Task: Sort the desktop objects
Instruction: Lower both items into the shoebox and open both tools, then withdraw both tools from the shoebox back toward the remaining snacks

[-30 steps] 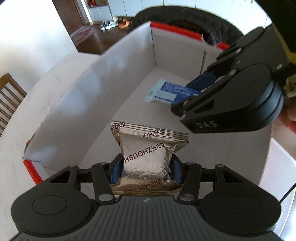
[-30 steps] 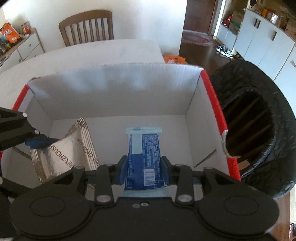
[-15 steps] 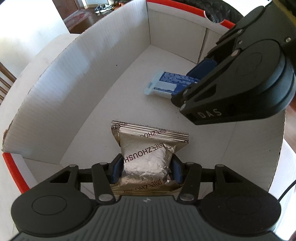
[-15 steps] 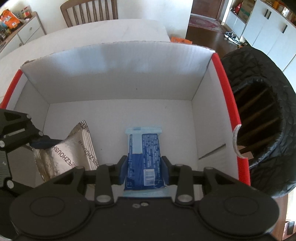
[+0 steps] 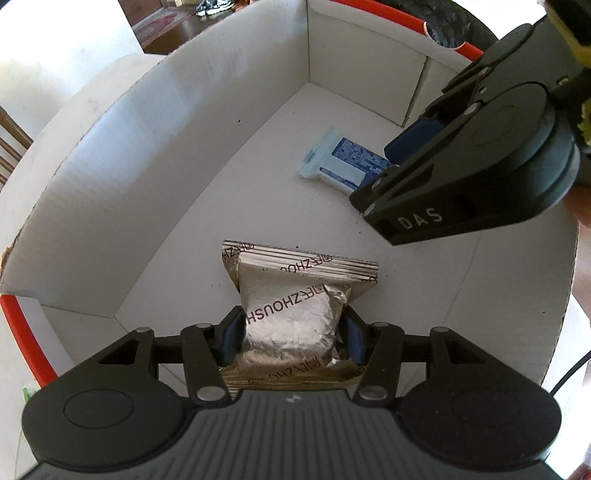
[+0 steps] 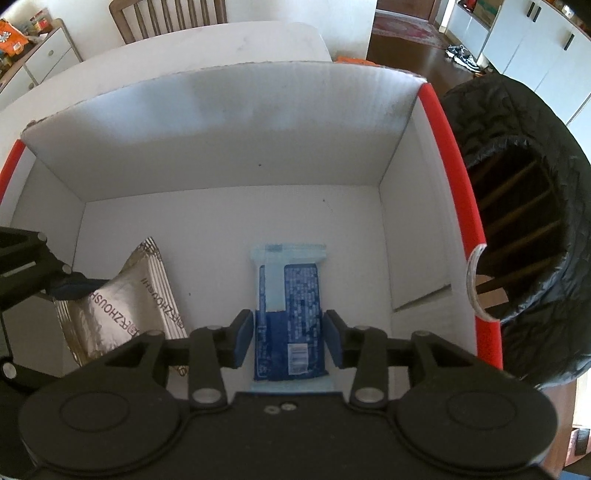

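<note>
A white cardboard box with red rim holds both grippers. My left gripper is shut on a silver foil snack packet, low over the box floor; the packet also shows at the left of the right wrist view. My right gripper has its fingers parted slightly on both sides of a blue and white packet, which lies flat on the box floor. That packet shows in the left wrist view, partly hidden by the right gripper.
A black-lined bin stands just right of the box. The box sits on a white table with a wooden chair behind it.
Both grippers have sunk lower into the box. The right fingers have parted a little from the blue packet, which now lies on the floor. The left still grips the foil packet.
</note>
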Demonstrator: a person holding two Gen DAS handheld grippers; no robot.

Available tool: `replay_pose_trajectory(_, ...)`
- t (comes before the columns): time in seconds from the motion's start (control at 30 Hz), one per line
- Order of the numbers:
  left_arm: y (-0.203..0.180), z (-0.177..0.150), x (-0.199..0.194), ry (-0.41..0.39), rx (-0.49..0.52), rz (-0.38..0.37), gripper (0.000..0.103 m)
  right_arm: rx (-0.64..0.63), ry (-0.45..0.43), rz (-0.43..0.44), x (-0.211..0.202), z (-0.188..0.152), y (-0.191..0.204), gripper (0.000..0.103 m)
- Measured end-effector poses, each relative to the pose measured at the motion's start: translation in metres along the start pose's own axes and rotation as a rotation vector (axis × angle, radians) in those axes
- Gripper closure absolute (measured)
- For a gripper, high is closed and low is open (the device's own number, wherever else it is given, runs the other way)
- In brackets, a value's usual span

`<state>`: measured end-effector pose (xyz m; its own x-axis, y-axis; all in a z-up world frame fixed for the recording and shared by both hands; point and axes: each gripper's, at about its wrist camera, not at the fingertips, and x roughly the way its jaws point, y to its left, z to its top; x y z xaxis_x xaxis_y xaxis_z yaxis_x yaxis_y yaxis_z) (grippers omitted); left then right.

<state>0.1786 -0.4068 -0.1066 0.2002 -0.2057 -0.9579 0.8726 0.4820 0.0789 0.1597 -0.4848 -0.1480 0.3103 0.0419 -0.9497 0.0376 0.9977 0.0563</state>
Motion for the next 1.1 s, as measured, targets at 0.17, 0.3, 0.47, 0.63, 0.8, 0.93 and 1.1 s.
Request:
replay_pose_trajectory(0.17, 0.001, -0.001, -0.012, -0.041, -0.007, -0.003, 0.035, 0.016, -0.022, 0.014, -0.003, -0.001, -0.002, 0.046)
replay_pose_trajectory(0.3, -0.002, -0.004, -0.02, -0.041, -0.003, -0.004, 0.034, 0.008, -0.046, 0.024, -0.005, -0.002, 0.0, 0.041)
replay_pose_trajectory(0.47, -0.007, -0.025, -0.03, -0.07, -0.033, -0.007, 0.029, 0.01, -0.06, 0.038, -0.012, 0.003, -0.003, 0.038)
replay_pose_trajectory(0.63, -0.003, -0.027, -0.028, -0.105, -0.075, -0.032, 0.026, 0.015, -0.076, 0.046, -0.012, 0.002, -0.007, 0.031)
replay_pose_trajectory(0.8, -0.001, -0.031, -0.036, -0.134, -0.101, -0.021, 0.02, 0.024, -0.1, 0.062, -0.024, -0.004, -0.003, 0.026)
replay_pose_trajectory(0.93, 0.001, -0.035, -0.042, -0.166, -0.112, -0.026, 0.006, 0.039, -0.122, 0.072, -0.03, -0.004, -0.005, 0.025)
replay_pose_trajectory(1.1, -0.004, -0.038, -0.047, -0.217, -0.109, -0.024, 0.0, 0.07, -0.157, 0.096, -0.043, -0.009, -0.011, 0.024)
